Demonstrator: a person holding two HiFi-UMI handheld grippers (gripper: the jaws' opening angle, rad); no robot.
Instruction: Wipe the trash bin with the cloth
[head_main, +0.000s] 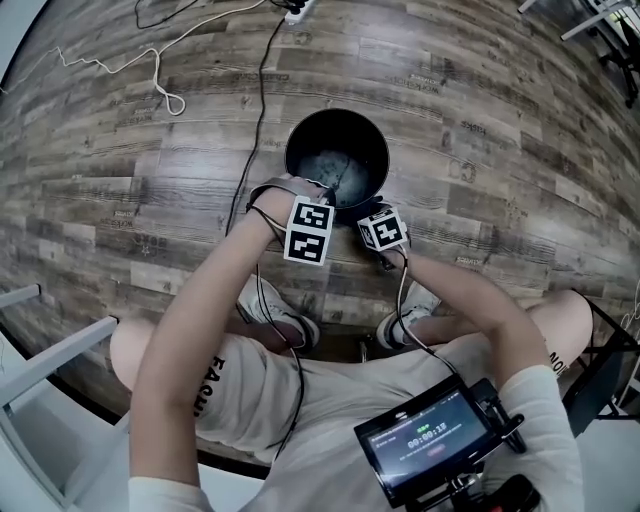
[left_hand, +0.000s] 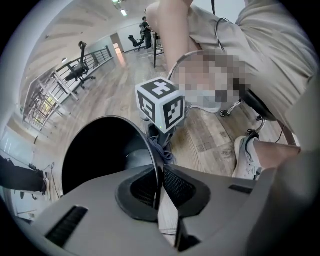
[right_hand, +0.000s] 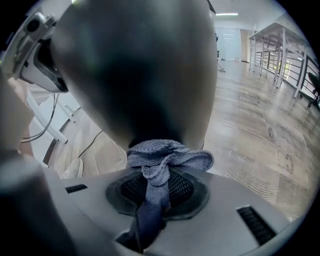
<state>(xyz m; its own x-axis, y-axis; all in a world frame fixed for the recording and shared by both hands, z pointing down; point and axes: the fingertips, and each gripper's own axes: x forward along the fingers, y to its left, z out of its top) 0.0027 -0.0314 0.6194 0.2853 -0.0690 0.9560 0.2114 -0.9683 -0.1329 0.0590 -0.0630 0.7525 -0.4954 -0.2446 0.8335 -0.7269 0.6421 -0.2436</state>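
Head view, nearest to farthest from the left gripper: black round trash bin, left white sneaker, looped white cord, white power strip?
1. Black round trash bin, rim pinched by the left gripper.
2. Left white sneaker, just below.
3. Looped white cord, upper left floor.
4. White power strip, top edge.

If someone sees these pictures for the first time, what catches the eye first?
A black trash bin stands on the wooden floor, just ahead of the person's shoes. The left gripper clamps its near rim, and the right gripper holds a blue-grey cloth against its outer wall.
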